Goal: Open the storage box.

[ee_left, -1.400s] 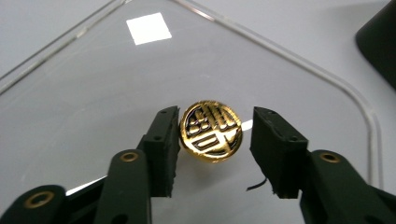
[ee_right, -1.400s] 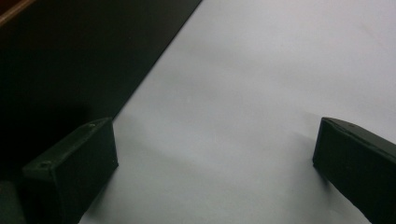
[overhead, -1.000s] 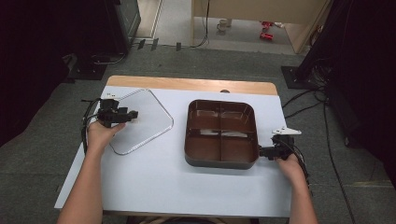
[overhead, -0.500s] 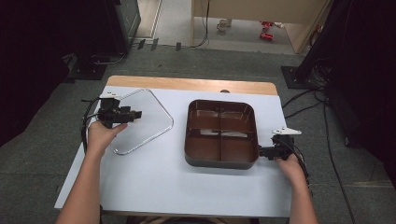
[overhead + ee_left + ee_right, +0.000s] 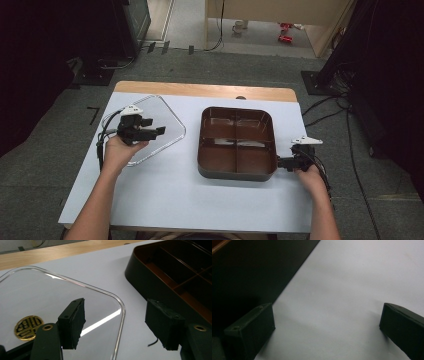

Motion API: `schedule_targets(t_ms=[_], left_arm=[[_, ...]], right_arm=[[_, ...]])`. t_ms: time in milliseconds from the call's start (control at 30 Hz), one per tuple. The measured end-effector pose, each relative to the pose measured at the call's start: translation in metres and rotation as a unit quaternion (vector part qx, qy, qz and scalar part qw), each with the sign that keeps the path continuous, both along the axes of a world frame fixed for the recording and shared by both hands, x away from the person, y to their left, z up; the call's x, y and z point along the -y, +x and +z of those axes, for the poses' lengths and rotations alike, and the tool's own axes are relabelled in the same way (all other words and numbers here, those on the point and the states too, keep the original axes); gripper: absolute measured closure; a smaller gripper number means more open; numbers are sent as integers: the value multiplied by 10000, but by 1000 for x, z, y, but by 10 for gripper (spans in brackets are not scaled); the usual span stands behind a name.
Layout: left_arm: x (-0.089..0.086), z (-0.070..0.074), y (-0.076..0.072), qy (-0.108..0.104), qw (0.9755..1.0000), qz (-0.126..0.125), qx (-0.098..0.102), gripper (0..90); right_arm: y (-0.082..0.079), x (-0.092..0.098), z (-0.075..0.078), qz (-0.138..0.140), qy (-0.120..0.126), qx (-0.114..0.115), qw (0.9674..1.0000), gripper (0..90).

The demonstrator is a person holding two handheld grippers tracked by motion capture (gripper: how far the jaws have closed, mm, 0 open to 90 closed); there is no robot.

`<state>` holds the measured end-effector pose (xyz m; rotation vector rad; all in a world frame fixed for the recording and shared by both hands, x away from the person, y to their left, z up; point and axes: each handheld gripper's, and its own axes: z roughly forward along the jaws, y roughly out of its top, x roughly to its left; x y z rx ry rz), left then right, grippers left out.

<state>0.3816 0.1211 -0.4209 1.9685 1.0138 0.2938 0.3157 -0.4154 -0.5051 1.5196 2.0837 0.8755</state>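
A clear plastic lid (image 5: 160, 117) with a gold emblem (image 5: 27, 324) lies flat on the left of the white table (image 5: 170, 190). My left gripper (image 5: 159, 131) hovers over it and points right. Its jaws have just been opening, and nothing is between them; the lid's rounded corner (image 5: 119, 305) lies below the left gripper (image 5: 116, 318). A dark brown tray (image 5: 270, 125) with several compartments sits at centre right. My right gripper (image 5: 281, 162) rests by the tray's front right corner. It is open over bare table (image 5: 324, 325), with the tray's wall (image 5: 262, 270) beside one jaw.
A wooden strip (image 5: 200, 90) runs along the table's far edge. Beyond it lie grey floor, cables and dark equipment stands. The tray's rim (image 5: 140, 285) lies ahead and to the right of the left gripper, with bare table between lid and tray.
The left hand has shifted right across the lid, towards the tray. The lid, the tray and the right hand have stayed put.
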Motion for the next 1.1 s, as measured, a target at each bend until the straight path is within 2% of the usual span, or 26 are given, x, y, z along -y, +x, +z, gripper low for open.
schedule_targets(t_ms=[67,133,233,267,433,600,700,733,767,833,867,933,1100], left_arm=[[4,-1,-2,49,10000,34,30,315],[13,-5,-9,211,9997,21,81,315],[19,-8,-13,257,9996,29,63,311],[25,-11,-18,298,9995,-79,36,306],[32,-18,-25,306,9992,-272,40,272],[39,-28,-32,227,9989,-402,-60,261],[43,-33,-35,309,9980,-545,-49,262],[46,-35,-36,433,9971,-628,-41,263],[47,-37,-36,471,9967,-666,-44,263],[48,-38,-36,485,9963,-706,-78,264],[50,-43,-36,502,9955,-776,-221,264],[52,-46,-36,495,9953,-794,-259,264],[64,-60,-35,683,9922,-963,-409,269]], right_arm=[[0,0,0,1,1,4,10000,0],[0,0,0,-3,4,1,10000,0],[0,0,0,0,2,4,10000,0],[0,0,0,0,1,3,10000,0],[0,0,0,2,-1,1,10000,0],[0,0,0,-2,3,-1,10000,0],[0,0,0,-8,8,-5,10000,0],[0,0,0,-9,7,-9,10000,0],[0,0,0,-8,7,-5,10000,0],[0,0,0,-2,1,-4,10000,0],[0,0,0,-3,1,-3,10000,0],[0,0,0,-4,3,-1,10000,0],[0,0,0,0,-1,-2,10000,0]])
